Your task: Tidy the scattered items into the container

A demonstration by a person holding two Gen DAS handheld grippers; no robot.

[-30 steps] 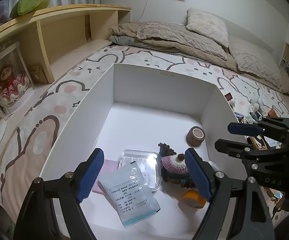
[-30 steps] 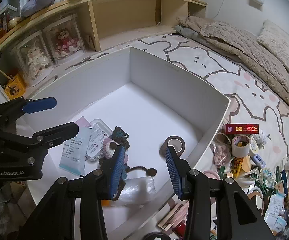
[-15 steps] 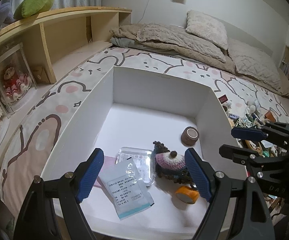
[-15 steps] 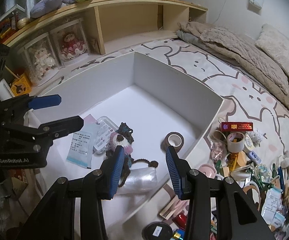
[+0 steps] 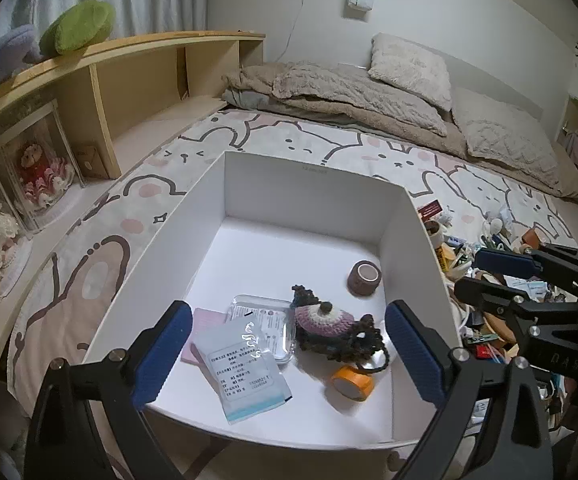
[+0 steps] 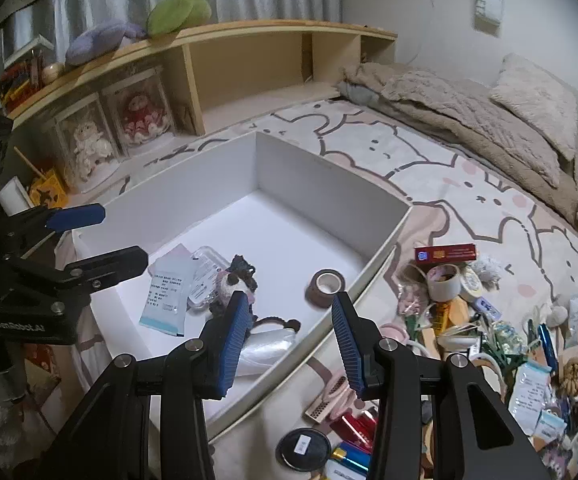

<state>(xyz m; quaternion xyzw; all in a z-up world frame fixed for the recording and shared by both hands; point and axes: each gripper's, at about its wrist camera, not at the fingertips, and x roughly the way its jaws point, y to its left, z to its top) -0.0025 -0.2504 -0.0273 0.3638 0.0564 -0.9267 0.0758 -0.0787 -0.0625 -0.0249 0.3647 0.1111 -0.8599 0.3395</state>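
A: Grippers first, two of them. The left gripper [image 5: 287,344] hangs with its blue pads spread wide over the near edge of the white box [image 5: 313,188], nothing between them. The right gripper [image 6: 289,328] is spread too, empty, poised above the box's corner at 6 o'clock in its own view.

B: And inside the box?

A: Two tape rolls: a brown tape roll [image 5: 363,278] at 3 o'clock against the right wall, and an orange tape roll [image 5: 352,382] toward 5 o'clock. One crocheted toy [image 5: 331,326] at the middle, touching one clear plastic case [image 5: 261,326] on its 9 o'clock side. One white sachet [image 5: 245,368] with printed text lies partly over that case and over a pink sheet [image 5: 203,334]. The right wrist view adds one crumpled clear bag [image 6: 267,346] by the near wall.

B: What's outside?

A: The scattered pile [image 6: 489,328] lies on the bunny-print bedspread [image 6: 489,184] at 3 o'clock of the box, too tangled to count. I can pick out a red carton [image 6: 445,253], a white tape roll [image 6: 444,282] just beside it, and a black round lid [image 6: 303,449] near 6 o'clock. The box's right wall stands between the pile and the floor of the box.
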